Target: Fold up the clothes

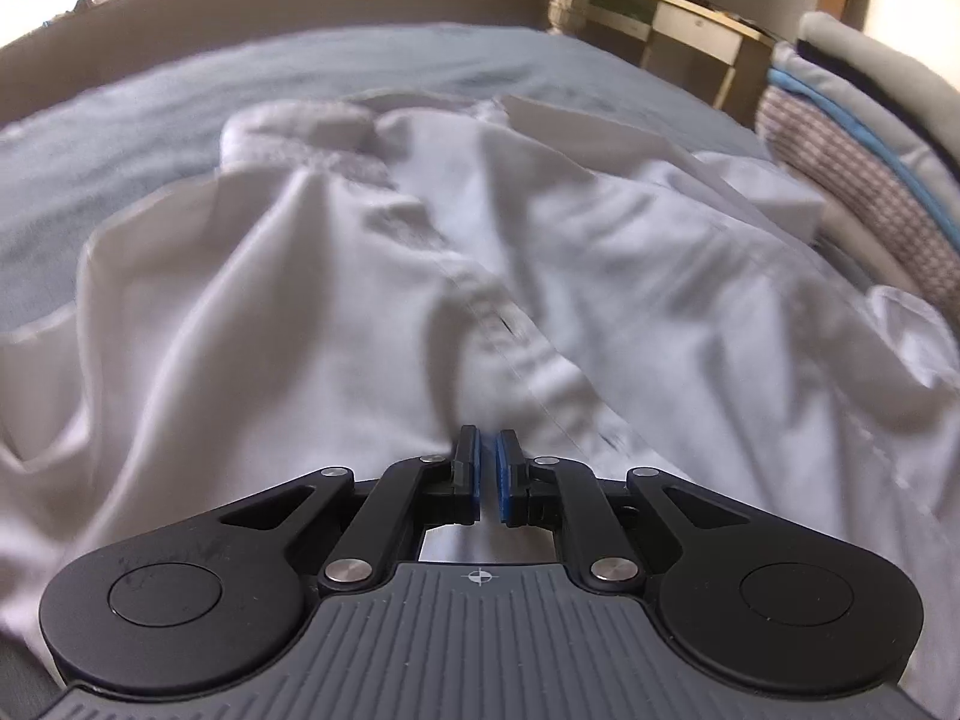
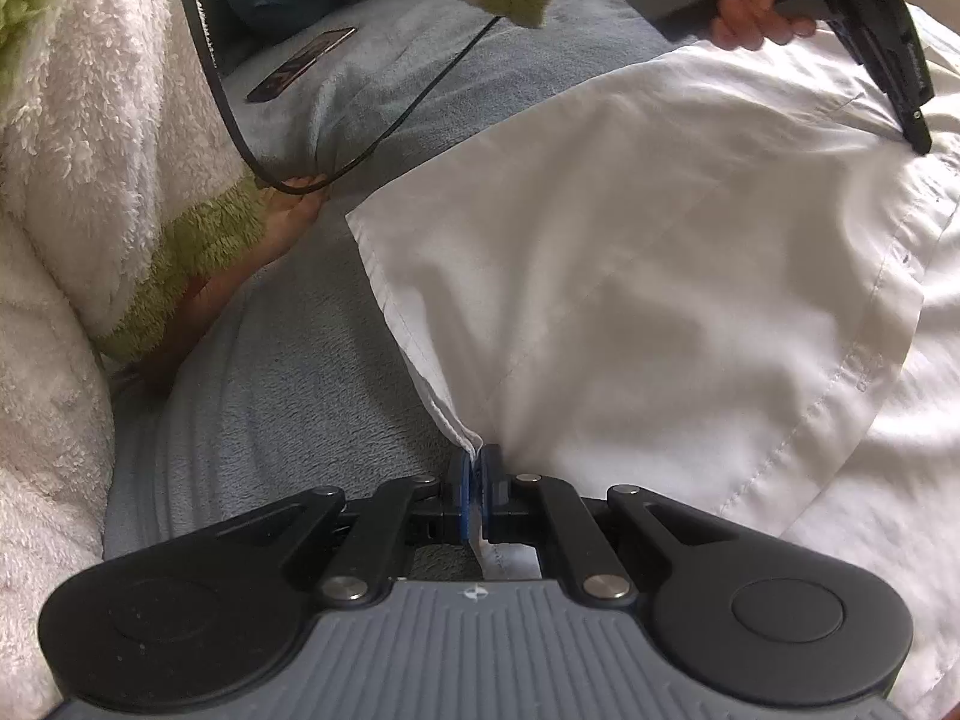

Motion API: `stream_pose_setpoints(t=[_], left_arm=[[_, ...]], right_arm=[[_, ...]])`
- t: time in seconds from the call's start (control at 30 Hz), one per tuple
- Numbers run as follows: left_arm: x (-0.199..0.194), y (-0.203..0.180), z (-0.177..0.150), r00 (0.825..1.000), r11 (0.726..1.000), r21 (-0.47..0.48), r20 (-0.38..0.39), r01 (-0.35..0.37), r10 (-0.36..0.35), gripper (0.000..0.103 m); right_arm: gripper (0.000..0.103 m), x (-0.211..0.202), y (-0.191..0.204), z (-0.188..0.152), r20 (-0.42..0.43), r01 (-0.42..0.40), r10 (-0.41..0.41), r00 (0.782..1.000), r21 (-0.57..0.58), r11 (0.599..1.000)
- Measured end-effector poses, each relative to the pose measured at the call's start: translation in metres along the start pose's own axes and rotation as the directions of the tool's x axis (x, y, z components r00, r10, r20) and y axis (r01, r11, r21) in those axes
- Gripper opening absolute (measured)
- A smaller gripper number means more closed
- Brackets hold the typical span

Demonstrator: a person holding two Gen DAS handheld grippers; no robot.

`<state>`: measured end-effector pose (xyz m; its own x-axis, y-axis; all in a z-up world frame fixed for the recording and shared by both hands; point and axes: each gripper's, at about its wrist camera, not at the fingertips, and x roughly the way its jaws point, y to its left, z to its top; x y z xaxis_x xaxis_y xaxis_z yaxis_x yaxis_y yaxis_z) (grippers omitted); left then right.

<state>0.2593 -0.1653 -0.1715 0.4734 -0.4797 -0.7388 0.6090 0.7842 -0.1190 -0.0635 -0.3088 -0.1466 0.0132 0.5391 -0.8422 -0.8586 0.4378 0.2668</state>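
Note:
A white button shirt (image 1: 372, 276) lies crumpled on a grey-blue blanket (image 1: 120, 120), collar at the far end. My left gripper (image 1: 489, 438) is low over the button placket, its blue pads nearly together, and a ridge of cloth runs into them. In the right wrist view, the shirt (image 2: 630, 240) spreads to the right. My right gripper (image 2: 477, 462) is shut on its bottom hem corner, with cloth showing between and behind the pads. A hand holds the left gripper (image 2: 918, 141) at the top right, its tip down on the shirt.
A person in a white and green fleece robe (image 2: 90, 150) sits at the left, a bare foot (image 2: 264, 240) on the blanket. A phone (image 2: 300, 63) and a black cable (image 2: 384, 132) lie nearby. Folded clothes (image 1: 858, 138) are stacked at right; a desk (image 1: 678, 18) stands behind.

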Motion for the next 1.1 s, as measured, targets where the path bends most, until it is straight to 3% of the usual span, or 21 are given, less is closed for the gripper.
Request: stream_pose_setpoints(t=[0.2,0.37,0.5,0.7,0.83,0.9,1.0,1.1], left_arm=[[0.010,0.002,0.005,0.994,0.996,-0.016,0.058,-0.091,0.092,0.009],[0.012,0.000,0.008,0.989,0.992,-0.018,0.076,-0.126,0.127,0.009],[-0.022,0.002,0.003,0.985,0.991,-0.019,0.108,-0.132,0.133,0.015],[-0.081,0.003,-0.009,0.978,0.991,-0.012,0.159,-0.134,0.134,0.018],[-0.135,-0.036,-0.049,0.997,0.993,0.115,0.080,-0.017,0.008,0.027],[-0.152,-0.071,-0.082,0.997,0.967,0.245,-0.002,0.074,-0.076,0.028],[-0.164,-0.112,-0.126,0.976,0.919,0.333,-0.126,0.212,-0.179,0.028],[-0.167,-0.135,-0.159,0.955,0.886,0.371,-0.206,0.277,-0.213,0.028]], right_arm=[[0.003,0.000,0.000,-0.001,0.010,-0.003,0.003,1.000,0.019,1.000],[0.005,0.000,0.003,-0.001,0.012,0.017,-0.018,1.000,0.017,1.000],[0.016,-0.003,0.008,0.001,0.009,0.028,-0.028,1.000,0.014,1.000],[0.017,-0.020,0.010,0.002,0.017,0.056,-0.056,0.998,0.007,0.998],[0.017,-0.032,0.002,0.000,0.033,0.085,-0.086,0.996,0.051,0.995],[0.017,-0.037,-0.008,-0.002,0.041,0.106,-0.110,0.993,0.094,0.990],[0.017,-0.041,-0.020,-0.006,0.043,0.141,-0.149,0.988,0.150,0.979],[0.016,-0.030,-0.021,-0.015,-0.025,0.224,-0.223,0.974,0.113,0.968]])
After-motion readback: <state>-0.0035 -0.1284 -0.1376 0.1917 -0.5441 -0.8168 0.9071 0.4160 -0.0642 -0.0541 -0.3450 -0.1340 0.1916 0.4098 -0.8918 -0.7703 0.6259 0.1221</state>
